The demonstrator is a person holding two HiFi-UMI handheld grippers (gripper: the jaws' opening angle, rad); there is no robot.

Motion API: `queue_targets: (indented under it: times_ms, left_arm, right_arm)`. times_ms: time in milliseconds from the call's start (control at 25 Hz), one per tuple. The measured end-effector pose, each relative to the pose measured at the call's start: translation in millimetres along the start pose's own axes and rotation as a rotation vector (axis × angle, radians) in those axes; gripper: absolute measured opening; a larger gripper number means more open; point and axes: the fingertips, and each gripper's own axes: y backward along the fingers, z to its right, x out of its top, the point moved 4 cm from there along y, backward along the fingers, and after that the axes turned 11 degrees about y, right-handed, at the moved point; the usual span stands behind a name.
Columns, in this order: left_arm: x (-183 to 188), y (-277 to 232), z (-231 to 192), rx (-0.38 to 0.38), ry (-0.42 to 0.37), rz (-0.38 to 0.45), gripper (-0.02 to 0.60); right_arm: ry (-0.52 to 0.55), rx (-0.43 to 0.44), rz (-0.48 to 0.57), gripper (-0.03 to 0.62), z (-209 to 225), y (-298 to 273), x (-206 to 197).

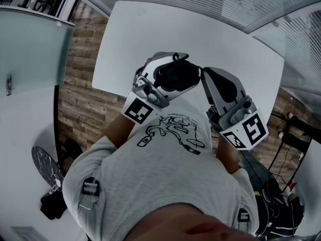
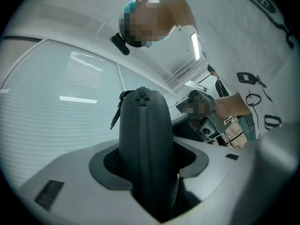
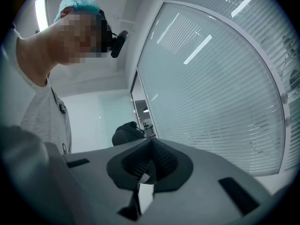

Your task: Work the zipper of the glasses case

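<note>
Left gripper (image 1: 168,74) fingers clamp glasses case (image 2: 143,139) over counter's (image 1: 225,44) near edge; right gripper (image 1: 204,74) fingers pressed together, holding nothing, just beside case.

Black glasses case (image 2: 145,139); upright between left tongs (image 2: 149,165)

Left hand-held gripper (image 1: 173,77) is held up in front of the chest, jaws clamped on the glasses case (image 2: 145,139). Right hand-held gripper (image 1: 206,74) sits just beside it, jaws pressed together with nothing between. Tips angle inward. Bare left forearm (image 1: 118,130) is bent.
</note>
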Motion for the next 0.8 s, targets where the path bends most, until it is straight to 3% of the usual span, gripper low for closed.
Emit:
queue_targets:
  times_ms: [640,800]
  left_arm:
    - [20,13,-11,-0.058,0.045,0.074,0.253]
    - [-6,32,-2,-0.052,0.063,0.116,0.253]
  right_arm:
    - [-0.014,0.030,-0.016,0.005,-6,-16,-2]
    - [-0.022,0.047,-0.013,0.005,-4,-14,-2]
